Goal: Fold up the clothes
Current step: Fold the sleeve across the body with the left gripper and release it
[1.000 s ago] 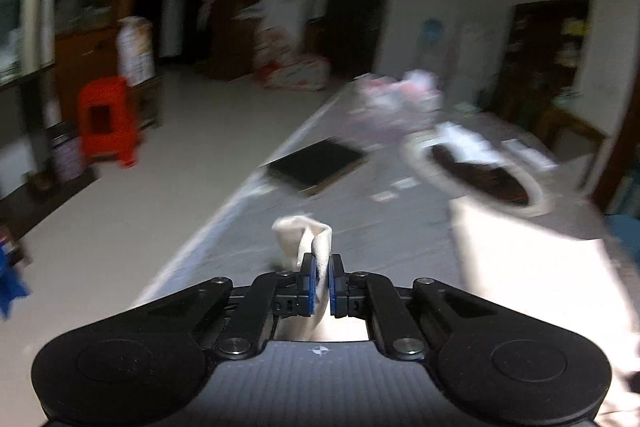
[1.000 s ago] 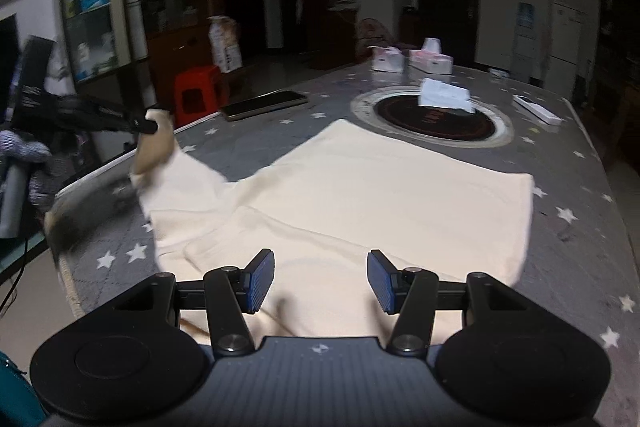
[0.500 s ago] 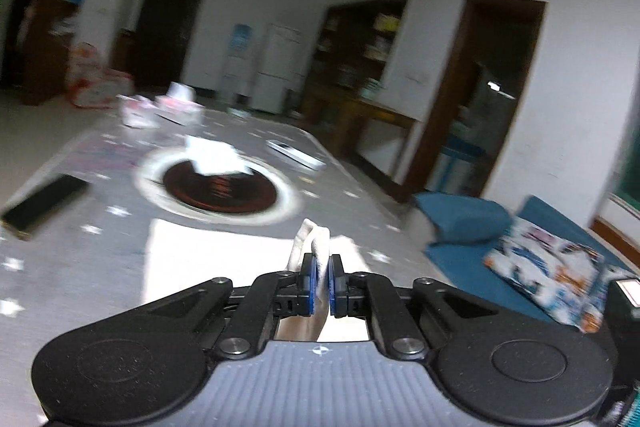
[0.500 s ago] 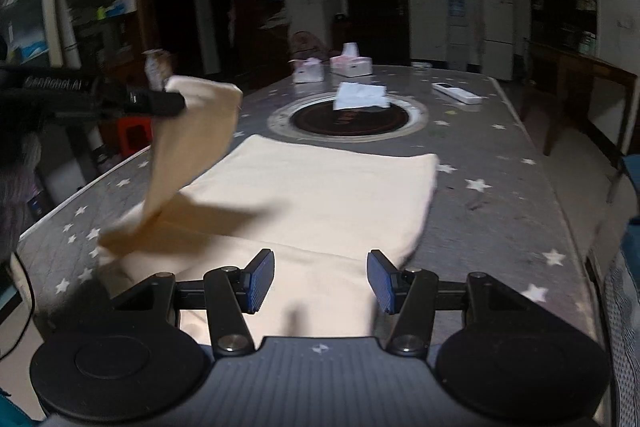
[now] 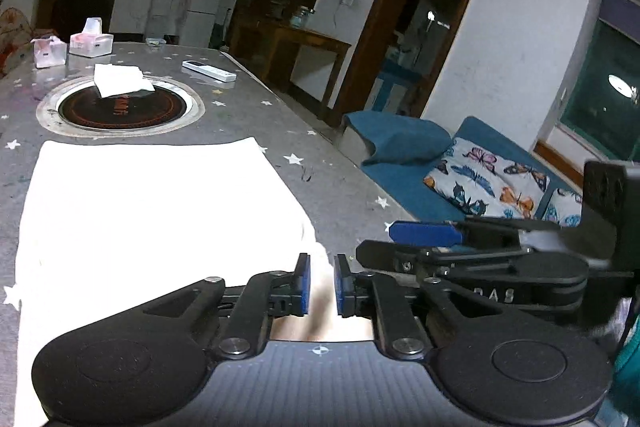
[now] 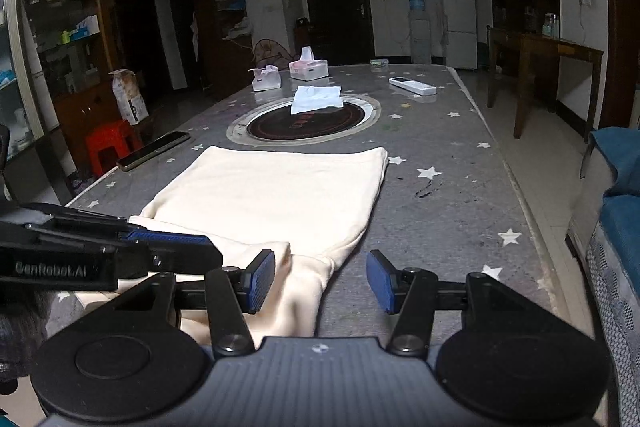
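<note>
A cream garment (image 6: 280,187) lies flat on the grey star-patterned table (image 6: 440,163), its body folded into a long rectangle. In the left wrist view the same garment (image 5: 152,211) looks bright white. My left gripper (image 5: 320,285) hangs low over the near right corner. Its jaws are opening, with the carried sleeve end loose between the pads. From the right wrist view its fingers (image 6: 172,241) come in from the left, over the folded sleeve. My right gripper (image 6: 320,281) stands open just above the near cuff, holding nothing. Its blue pad (image 5: 424,233) lies close to the right of my left gripper.
A round cooktop inset (image 6: 306,123) with a white tissue (image 6: 316,99) on it sits beyond the garment. Two tissue boxes (image 6: 308,69) and a white remote (image 6: 412,86) lie farther back. A dark flat device (image 6: 154,151) rests at the left table edge, a blue sofa (image 5: 400,143) stands right.
My left gripper swung the sleeve from the table's left side across the garment to the near right and lowered it. Its jaws have parted slightly. The right gripper shifted a little.
</note>
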The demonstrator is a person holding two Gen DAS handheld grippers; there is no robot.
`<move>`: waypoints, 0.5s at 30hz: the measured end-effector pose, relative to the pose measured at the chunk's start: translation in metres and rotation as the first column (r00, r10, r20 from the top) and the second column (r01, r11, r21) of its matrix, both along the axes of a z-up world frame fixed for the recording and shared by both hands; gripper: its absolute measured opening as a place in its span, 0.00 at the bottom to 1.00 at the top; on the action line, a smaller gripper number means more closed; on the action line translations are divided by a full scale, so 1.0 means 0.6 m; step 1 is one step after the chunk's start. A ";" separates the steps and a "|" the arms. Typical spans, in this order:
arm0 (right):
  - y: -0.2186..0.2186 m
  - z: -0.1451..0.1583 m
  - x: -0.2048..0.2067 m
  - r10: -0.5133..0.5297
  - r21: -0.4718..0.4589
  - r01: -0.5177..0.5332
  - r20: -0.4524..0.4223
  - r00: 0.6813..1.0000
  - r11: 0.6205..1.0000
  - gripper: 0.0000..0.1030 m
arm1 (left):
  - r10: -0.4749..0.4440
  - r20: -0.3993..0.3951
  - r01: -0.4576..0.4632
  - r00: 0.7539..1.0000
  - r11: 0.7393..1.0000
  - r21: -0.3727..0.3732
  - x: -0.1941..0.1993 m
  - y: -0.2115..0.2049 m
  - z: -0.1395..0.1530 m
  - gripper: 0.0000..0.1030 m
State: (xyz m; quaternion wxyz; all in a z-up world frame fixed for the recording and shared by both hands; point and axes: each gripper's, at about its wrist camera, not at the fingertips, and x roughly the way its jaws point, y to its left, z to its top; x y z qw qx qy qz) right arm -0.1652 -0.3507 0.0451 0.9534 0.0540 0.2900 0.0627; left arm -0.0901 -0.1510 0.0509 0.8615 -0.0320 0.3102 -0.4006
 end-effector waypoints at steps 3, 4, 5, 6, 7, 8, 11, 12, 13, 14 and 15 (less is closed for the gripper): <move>0.010 -0.005 0.006 0.032 0.022 -0.032 -0.019 0.999 0.999 0.49 | 0.021 0.021 -0.021 1.000 1.000 0.006 -0.001 0.028 0.005 0.15; 0.015 -0.007 0.008 0.046 0.028 -0.045 -0.026 0.999 0.999 0.49 | 0.034 0.028 -0.034 0.999 0.999 0.010 -0.001 0.040 0.006 0.15; 0.020 -0.010 0.010 0.060 0.034 -0.059 -0.034 0.998 0.998 0.48 | 0.051 0.034 -0.051 0.998 0.999 0.016 0.000 0.053 0.007 0.15; 0.025 -0.013 0.011 0.074 0.038 -0.072 -0.043 0.996 0.997 0.46 | 0.074 0.040 -0.075 0.996 0.997 0.028 0.002 0.068 0.006 0.15; 0.031 -0.017 0.015 0.086 0.037 -0.084 -0.053 0.995 0.996 0.45 | 0.098 0.045 -0.100 0.994 0.994 0.041 0.003 0.083 0.005 0.15; 0.036 -0.022 0.018 0.097 0.036 -0.095 -0.063 0.993 0.995 0.43 | 0.121 0.048 -0.124 0.991 0.991 0.054 0.004 0.097 0.003 0.15; 0.043 -0.035 0.028 0.106 0.037 -0.103 -0.093 0.990 0.994 0.41 | 0.191 0.059 -0.196 0.980 0.976 0.094 0.006 0.138 -0.004 0.15; 0.046 -0.038 0.030 0.108 0.039 -0.105 -0.102 0.989 0.994 0.38 | 0.213 0.066 -0.219 0.975 0.970 0.108 0.007 0.152 -0.007 0.15; 0.048 -0.041 0.030 0.113 0.039 -0.109 -0.110 0.988 0.993 0.35 | 0.236 0.070 -0.243 0.969 0.963 0.118 0.008 0.164 -0.010 0.15; 0.051 -0.043 0.031 0.118 0.035 -0.115 -0.115 0.986 0.993 0.30 | 0.257 0.068 -0.264 0.964 0.957 0.124 0.011 0.175 -0.013 0.15; 0.055 -0.044 0.030 0.121 0.026 -0.119 -0.117 0.986 0.993 0.28 | 0.278 0.066 -0.284 0.958 0.950 0.130 0.013 0.186 -0.015 0.15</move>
